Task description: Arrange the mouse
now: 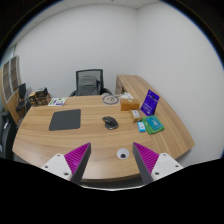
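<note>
We're looking across a curved wooden desk (pixel 85 140) in a plain office, white walls (pixel 100 40) all round and even light. A black mesh chair (pixel 90 81) sits behind it, tucked against the far edge, and we've got shelving (pixel 10 80) by the wall on one side

A curved wooden surface (pixel 85 140) fills an office with white walls. A black mesh office chair (pixel 90 82) stands behind it. On top lie a round white plate (pixel 110 101), an upright purple card (pixel 150 101), a teal box (pixel 153 124) and a small white disc (pixel 121 154) near the front edge.
</note>
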Available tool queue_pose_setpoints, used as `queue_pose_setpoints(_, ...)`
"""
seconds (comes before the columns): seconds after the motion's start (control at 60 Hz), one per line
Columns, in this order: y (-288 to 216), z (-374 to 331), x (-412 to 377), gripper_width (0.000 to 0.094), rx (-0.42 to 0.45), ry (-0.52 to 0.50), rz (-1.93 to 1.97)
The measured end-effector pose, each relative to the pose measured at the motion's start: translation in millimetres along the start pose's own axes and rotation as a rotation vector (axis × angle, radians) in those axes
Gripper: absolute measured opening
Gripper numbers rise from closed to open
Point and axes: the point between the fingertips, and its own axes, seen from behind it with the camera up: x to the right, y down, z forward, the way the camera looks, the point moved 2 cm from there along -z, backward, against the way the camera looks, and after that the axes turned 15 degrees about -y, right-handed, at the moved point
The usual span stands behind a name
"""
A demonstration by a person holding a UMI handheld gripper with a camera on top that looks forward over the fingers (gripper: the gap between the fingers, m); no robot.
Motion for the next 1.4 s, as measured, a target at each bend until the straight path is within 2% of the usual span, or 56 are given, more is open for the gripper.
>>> queue_pose_setpoints(0.2,-5,34,-4,0.0855,0.033,-0.063,-0.036)
queue_pose_setpoints(0.45,-4,113,22,0.0856,0.049,-0.075,-0.062)
queue_pose_setpoints(0.65,-12,180,38,0.0857,0.109,-0.096,-0.070)
queue_pose_setpoints(1.1,-19,328,86,0.0855,0.051,-0.046,-0.130)
queue_pose_setpoints(1.4,-33,382,105,0.0854,0.027,-0.030,-0.107)
